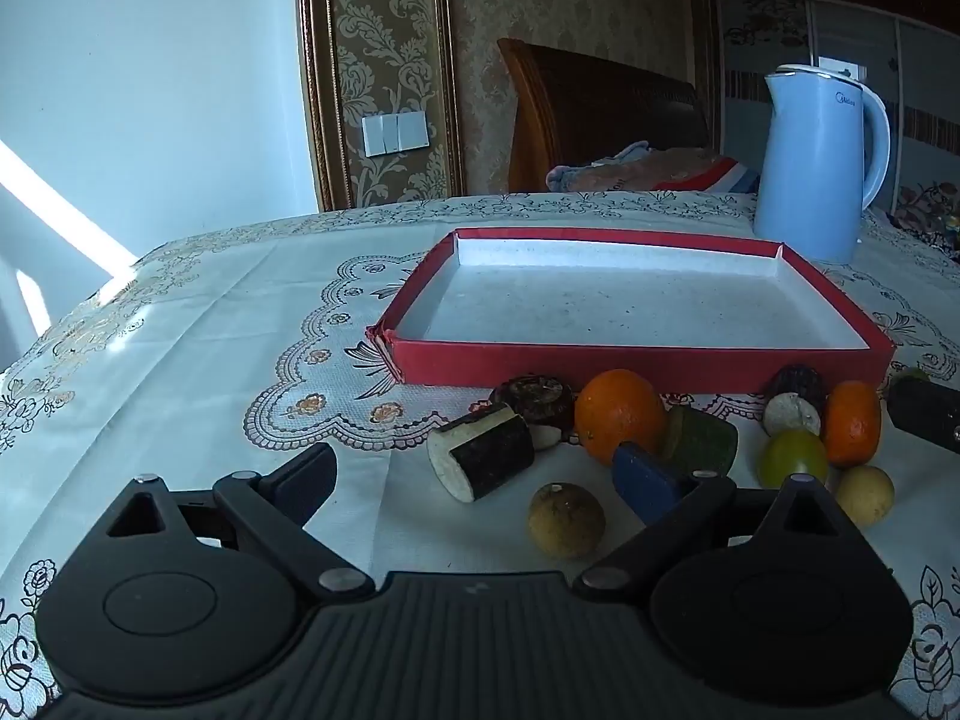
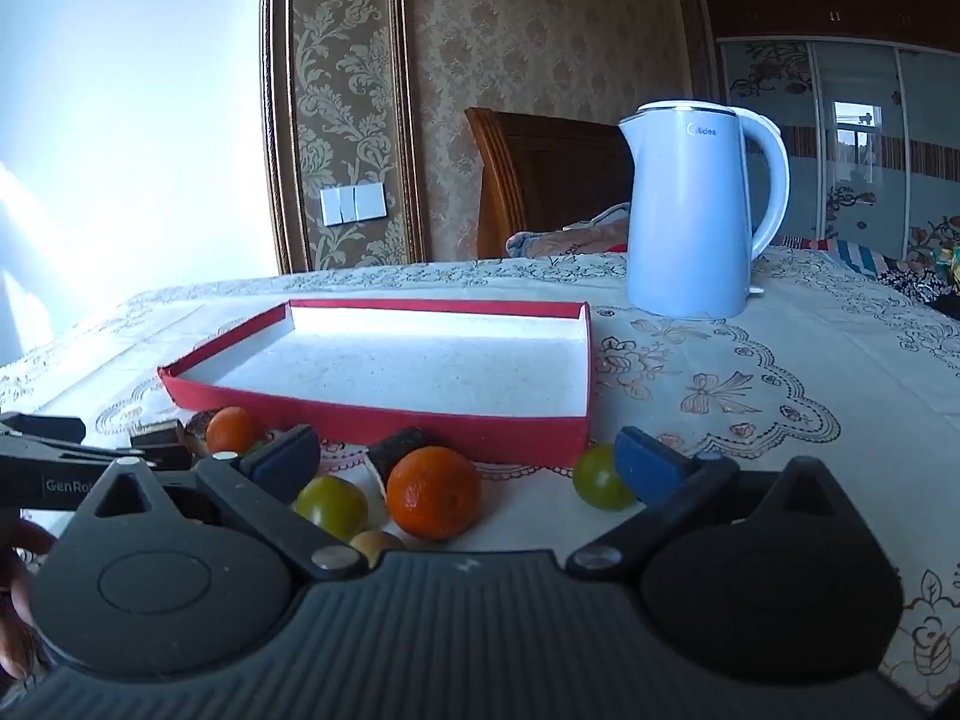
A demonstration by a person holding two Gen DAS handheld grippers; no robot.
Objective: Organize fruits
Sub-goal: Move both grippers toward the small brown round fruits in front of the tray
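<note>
1. On the tablecloth just in front of the red tray, fruits lie in a loose cluster: big orange, smaller orange, green round fruit, brown round fruit, yellowish one, dark cut pieces with pale ends
2. None of the fruit is inside the tray; its white floor shows bare
3. Left gripper low over the table, fingers spread wide, nothing held; cut piece and brown fruit sit between the two fingers
4. Right gripper also spread, holding nothing; small orange and a green fruit between its fingers, second green fruit touching or just behind the right blue pad, cannot tell which
5. Blue kettle upright past the tray's far right corner, apart from it
6. Wooden headboard and patterned wallpaper behind the table
</note>
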